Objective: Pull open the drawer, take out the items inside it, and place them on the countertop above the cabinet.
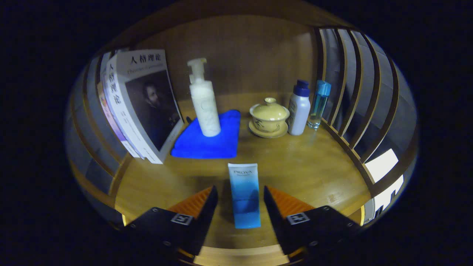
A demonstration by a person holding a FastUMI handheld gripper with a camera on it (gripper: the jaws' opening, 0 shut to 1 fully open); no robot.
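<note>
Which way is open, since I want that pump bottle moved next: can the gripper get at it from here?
Probably not straight on. The blue tube lies between the open gripper fingers, directly in line with the pump bottle, which stands beyond it on the blue cloth. Passing around the tube looks free.

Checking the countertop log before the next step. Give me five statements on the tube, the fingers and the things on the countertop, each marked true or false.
1. The blue tube lies between the gripper fingers, which are apart from it. True.
2. The pump bottle stands on the blue cloth. True.
3. The lidded cup sits on the cloth. False: it sits on its saucer on the bare countertop.
4. The books lie flat. False: they stand leaning.
5. Two bottles stand beside the cup. True.
</note>
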